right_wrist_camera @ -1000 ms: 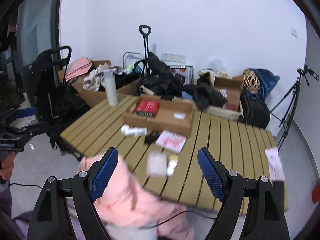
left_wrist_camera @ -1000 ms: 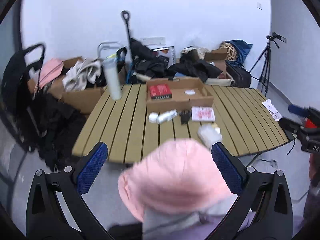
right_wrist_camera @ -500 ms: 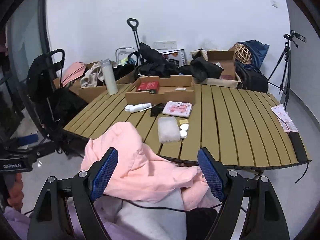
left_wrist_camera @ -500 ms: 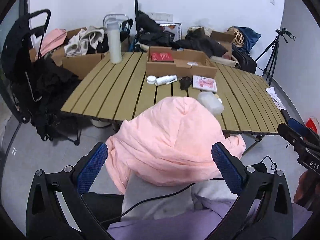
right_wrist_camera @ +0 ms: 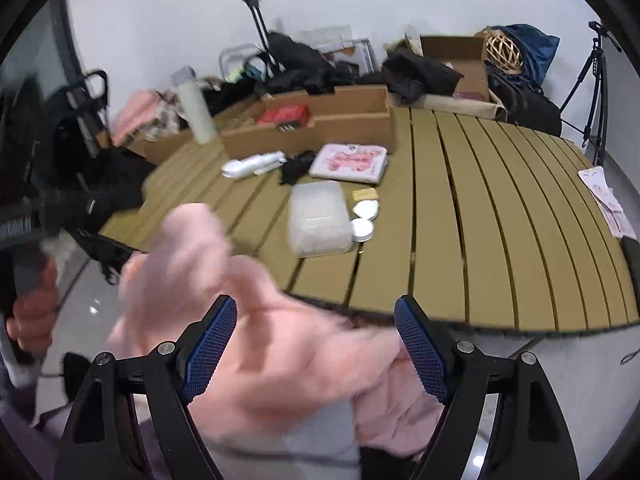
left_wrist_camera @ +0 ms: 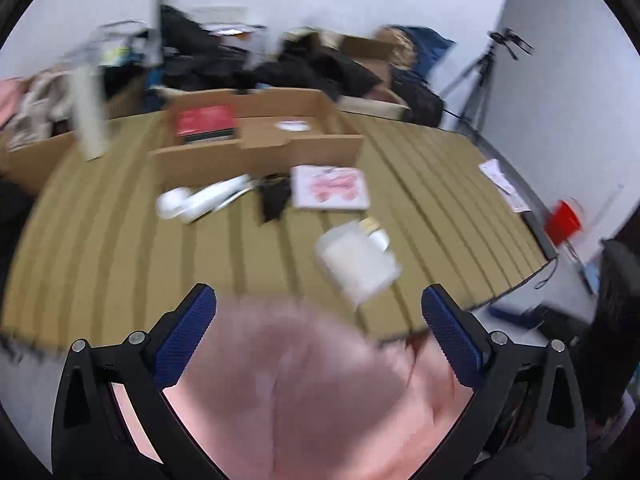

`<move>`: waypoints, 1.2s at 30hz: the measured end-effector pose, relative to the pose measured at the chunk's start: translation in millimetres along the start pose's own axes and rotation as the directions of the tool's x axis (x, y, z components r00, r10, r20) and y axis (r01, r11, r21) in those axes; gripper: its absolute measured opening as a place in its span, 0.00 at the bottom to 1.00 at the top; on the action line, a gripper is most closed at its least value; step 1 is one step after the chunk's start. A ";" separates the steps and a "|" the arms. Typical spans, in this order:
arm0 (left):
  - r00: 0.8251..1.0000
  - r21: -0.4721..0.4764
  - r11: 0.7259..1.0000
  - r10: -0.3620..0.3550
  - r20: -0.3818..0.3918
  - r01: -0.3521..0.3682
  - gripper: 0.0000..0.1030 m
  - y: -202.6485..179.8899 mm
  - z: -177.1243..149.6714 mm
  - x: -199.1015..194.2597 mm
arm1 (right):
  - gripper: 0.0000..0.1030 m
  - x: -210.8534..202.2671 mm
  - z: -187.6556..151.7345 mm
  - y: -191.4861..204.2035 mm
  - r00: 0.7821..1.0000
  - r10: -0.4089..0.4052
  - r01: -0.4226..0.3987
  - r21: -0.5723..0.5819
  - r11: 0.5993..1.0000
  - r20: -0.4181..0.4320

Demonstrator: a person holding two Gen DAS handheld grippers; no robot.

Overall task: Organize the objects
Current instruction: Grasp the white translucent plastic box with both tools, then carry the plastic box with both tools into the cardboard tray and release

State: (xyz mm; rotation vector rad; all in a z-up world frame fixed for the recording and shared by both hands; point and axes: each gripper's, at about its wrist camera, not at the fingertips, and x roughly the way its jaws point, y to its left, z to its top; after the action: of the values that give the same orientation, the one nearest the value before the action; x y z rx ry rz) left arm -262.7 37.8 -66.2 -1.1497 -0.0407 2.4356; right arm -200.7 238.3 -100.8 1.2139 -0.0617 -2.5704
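White flask [right_wrist_camera: 195, 109] stands upright at the desk's far left corner, parked clear of the loose clutter. Slatted desk [right_wrist_camera: 500, 216] carries the rest. Open cardboard box [right_wrist_camera: 320, 122] sits at the back, red packet [right_wrist_camera: 285, 114] already inside, so it is likely the collecting bin. In front of it, in a row: white tube [right_wrist_camera: 256, 164], black bundle [right_wrist_camera: 296, 166], pink printed pack [right_wrist_camera: 350, 162]. Nearer the front edge lies a clear plastic box [right_wrist_camera: 318, 218] with small round lids [right_wrist_camera: 364, 220] just beside it, all still loose.

Pink garment [right_wrist_camera: 260, 344] is bunched on the person's lap, below the desk's front edge. Left gripper [left_wrist_camera: 320, 344] hangs over it, jaws wide and closing, cloth between them but not pinched. Right gripper [right_wrist_camera: 316, 348] likewise, jaws narrowing around the fabric, no pad contact visible. Probably both are going for a two-handed lift.
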 end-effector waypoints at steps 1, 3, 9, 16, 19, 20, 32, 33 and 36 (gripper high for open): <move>1.000 0.009 1.000 -0.004 -0.014 0.004 0.89 -1.6 10.2 17.2 | 0.54 15.4 7.1 -2.9 0.999 0.022 -0.022 0.011 1.000 -0.023; 0.999 0.054 0.998 -0.024 -0.046 0.026 0.70 -4.5 32.0 58.8 | 0.46 38.6 16.1 -8.7 0.997 0.056 -0.053 0.052 0.997 -0.047; 0.945 -0.038 0.976 -0.216 -0.245 0.213 0.32 7.5 37.7 143.4 | 0.43 85.4 34.1 -23.7 0.988 0.143 -0.132 0.185 0.974 -0.050; 0.938 -0.212 0.943 -0.296 -0.181 0.256 0.32 40.4 -0.3 115.4 | 0.43 103.2 53.8 -37.8 0.987 0.159 -0.151 0.208 0.966 -0.021; 0.951 -0.231 0.948 -0.259 -0.166 0.218 0.38 43.7 -18.1 99.9 | 0.43 110.8 64.1 -35.6 0.981 0.191 -0.183 0.179 0.967 -0.031; 0.956 -0.238 0.950 -0.244 -0.162 0.202 0.40 46.4 -18.3 100.4 | 0.43 115.1 66.1 -34.8 0.979 0.202 -0.193 0.171 0.966 -0.036; 0.988 -0.240 0.959 -0.157 -0.014 0.149 0.30 11.7 -25.5 21.9 | 0.30 57.0 57.2 -20.3 0.972 0.235 -0.235 0.153 0.960 0.019; 0.988 -0.242 0.959 -0.152 0.007 0.149 0.30 4.3 -31.5 5.3 | 0.30 41.5 52.2 -15.5 0.971 0.234 -0.237 0.145 0.961 0.038; 0.989 -0.220 0.966 -0.118 0.084 0.134 0.30 -16.8 -48.9 -39.1 | 0.30 -3.8 33.2 3.5 0.971 0.221 -0.230 0.105 0.967 0.094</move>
State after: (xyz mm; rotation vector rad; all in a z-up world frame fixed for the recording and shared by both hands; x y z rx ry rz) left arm -198.4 29.4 -66.2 -1.1172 -0.4092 2.4018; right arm -222.8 233.2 -76.1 1.0708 -0.3508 -2.4433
